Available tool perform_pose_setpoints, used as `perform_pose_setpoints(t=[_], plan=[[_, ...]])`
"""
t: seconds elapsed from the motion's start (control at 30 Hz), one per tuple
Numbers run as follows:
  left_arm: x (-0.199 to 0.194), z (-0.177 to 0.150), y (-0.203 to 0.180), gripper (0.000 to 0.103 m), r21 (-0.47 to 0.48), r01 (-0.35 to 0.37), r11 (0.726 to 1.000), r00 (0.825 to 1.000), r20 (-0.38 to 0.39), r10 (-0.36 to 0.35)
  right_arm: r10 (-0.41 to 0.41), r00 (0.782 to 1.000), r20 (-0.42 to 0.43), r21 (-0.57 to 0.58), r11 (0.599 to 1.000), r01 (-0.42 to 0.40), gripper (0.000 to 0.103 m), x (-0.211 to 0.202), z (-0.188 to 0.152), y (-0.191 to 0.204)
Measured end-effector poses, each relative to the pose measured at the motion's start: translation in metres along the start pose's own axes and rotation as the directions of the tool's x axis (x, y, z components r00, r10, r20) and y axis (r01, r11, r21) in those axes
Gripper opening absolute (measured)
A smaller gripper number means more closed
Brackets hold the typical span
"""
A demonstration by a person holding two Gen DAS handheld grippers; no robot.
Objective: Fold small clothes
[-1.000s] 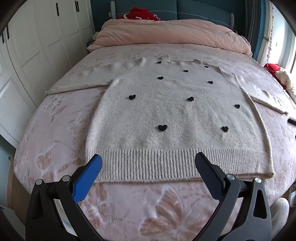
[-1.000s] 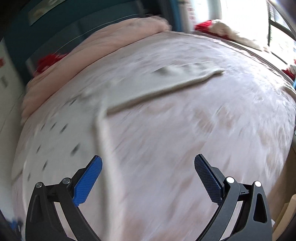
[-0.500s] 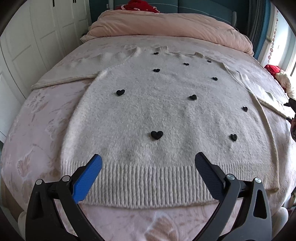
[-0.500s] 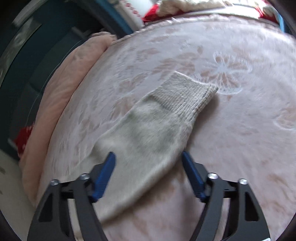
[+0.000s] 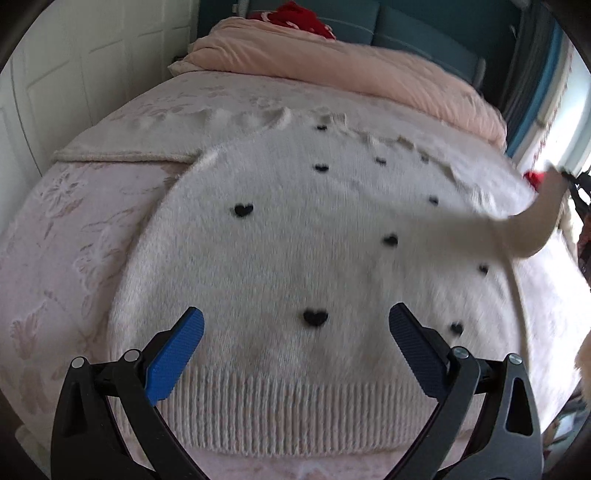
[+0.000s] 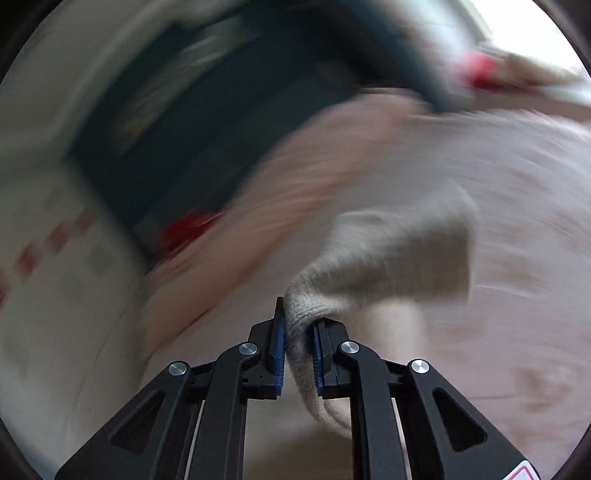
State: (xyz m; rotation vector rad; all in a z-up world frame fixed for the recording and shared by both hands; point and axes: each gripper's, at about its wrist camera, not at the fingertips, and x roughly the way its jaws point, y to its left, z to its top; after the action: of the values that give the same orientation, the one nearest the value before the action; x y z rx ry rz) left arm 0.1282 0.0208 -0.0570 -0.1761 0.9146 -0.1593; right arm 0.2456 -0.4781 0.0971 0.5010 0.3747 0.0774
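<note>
A cream knit sweater [image 5: 295,251] with small black hearts lies flat, front up, on the pink bedspread. Its left sleeve [image 5: 122,151] stretches out to the left. My left gripper [image 5: 295,328] is open and empty, hovering over the sweater just above the ribbed hem [image 5: 288,413]. My right gripper [image 6: 298,325] is shut on the right sleeve cuff [image 6: 399,254] and holds it up off the bed. In the left wrist view the lifted right sleeve [image 5: 532,229] rises at the right edge, with the right gripper [image 5: 576,184] partly in view there.
A rolled pink duvet [image 5: 351,70] lies across the bed's head, with a red item [image 5: 295,18] behind it. White wardrobe doors [image 5: 74,66] stand at the left. The bed's foot edge [image 5: 295,469] is right below the hem. The right wrist view is motion-blurred.
My right gripper has shut on the right sleeve cuff and lifted it off the bed. My left gripper has moved forward over the hem, still open.
</note>
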Motion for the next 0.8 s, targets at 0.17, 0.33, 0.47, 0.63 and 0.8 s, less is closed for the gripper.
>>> perform_pose_setpoints(t=[0.17,0.33,0.47,0.63,0.8], plan=[[0.004,0.034,0.012,0.098,-0.089,0.062,0.994,0.998,0.017,-0.06,0.136,0.953,-0.272,-0.128,0.976,-0.176,0.05,0.097,-0.079,0.113],[0.044,0.077,0.021,0.098,-0.186,0.151,0.971,0.988,-0.01,-0.156,0.082,0.934,-0.347,-0.073,0.991,-0.114,0.05,0.112,-0.141,0.097],[0.099,0.119,0.024,0.098,-0.272,0.208,0.94,0.975,-0.019,-0.221,0.015,0.948,-0.318,0.064,0.998,0.006,0.053,0.065,-0.165,0.04],[0.174,0.153,0.01,0.098,-0.363,0.232,0.903,0.962,-0.05,-0.267,-0.041,0.95,-0.311,0.251,0.96,0.124,0.054,0.043,-0.179,-0.03],[0.229,0.167,-0.001,0.069,-0.418,0.143,0.897,0.976,-0.091,-0.198,-0.055,0.957,-0.283,0.324,0.934,0.149,0.054,0.054,-0.183,-0.055]])
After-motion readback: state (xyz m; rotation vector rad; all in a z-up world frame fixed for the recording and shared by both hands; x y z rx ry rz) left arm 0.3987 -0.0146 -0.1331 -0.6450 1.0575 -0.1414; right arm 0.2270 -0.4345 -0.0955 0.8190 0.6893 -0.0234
